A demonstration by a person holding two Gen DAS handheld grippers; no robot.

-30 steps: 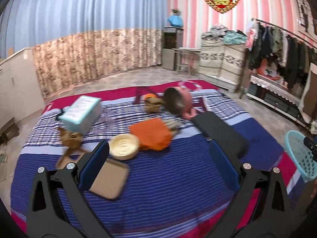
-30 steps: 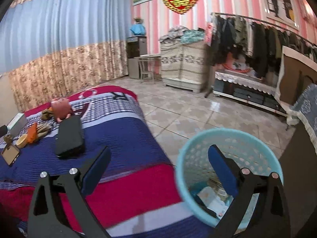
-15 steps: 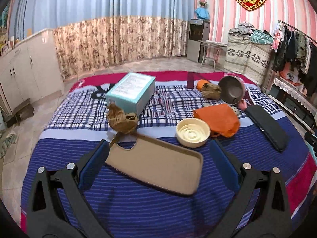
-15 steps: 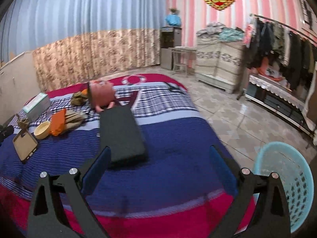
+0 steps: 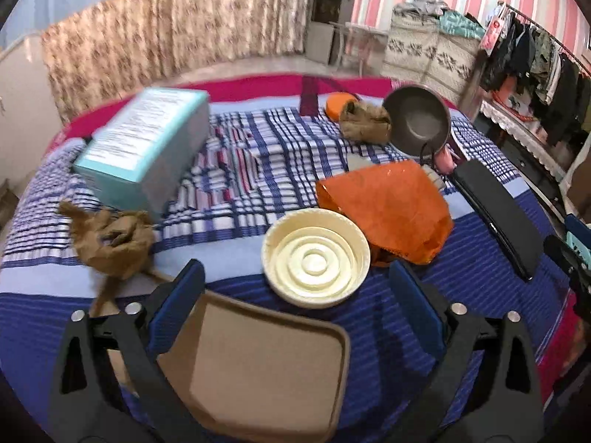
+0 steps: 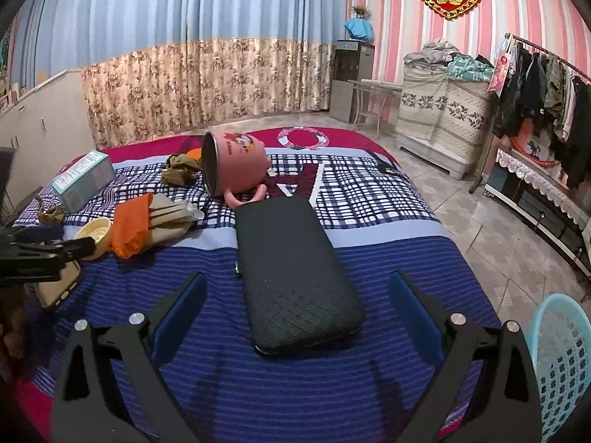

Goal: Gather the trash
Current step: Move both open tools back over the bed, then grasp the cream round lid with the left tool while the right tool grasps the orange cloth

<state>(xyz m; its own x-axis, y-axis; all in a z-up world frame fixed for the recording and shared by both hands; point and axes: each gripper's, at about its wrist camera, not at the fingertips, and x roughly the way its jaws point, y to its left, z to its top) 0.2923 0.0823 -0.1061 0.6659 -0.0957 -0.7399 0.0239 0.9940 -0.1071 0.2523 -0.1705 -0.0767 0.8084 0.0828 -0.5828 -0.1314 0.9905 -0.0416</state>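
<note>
On the striped bed lie a crumpled brown paper [image 5: 114, 236], an orange wrapper [image 5: 388, 210], a round cream lid [image 5: 316, 258] and a second brown crumple [image 5: 364, 122] by a tipped cup [image 5: 417, 118]. My left gripper [image 5: 295, 273] hovers low over a tan tray [image 5: 258, 365] and the lid. Its jaws are closing slightly but still stand wide, and the pads touch nothing. My right gripper [image 6: 297, 284] is open above a black case [image 6: 291, 277]. The light blue basket [image 6: 561, 361] stands on the floor at the lower right. The left gripper [image 6: 44, 247] shows at the left edge.
A teal box [image 5: 147, 147] rests at the bed's far left. The pink cup [image 6: 236, 162] lies on its side behind the black case. Tiled floor [image 6: 480, 221] runs right of the bed, with a clothes rack [image 6: 546, 85] and a covered cabinet [image 6: 443, 110] beyond.
The left gripper has swung left and dropped closer to the bed, over the tan tray and lid. The right view has swung from the basket to the bed and black case.
</note>
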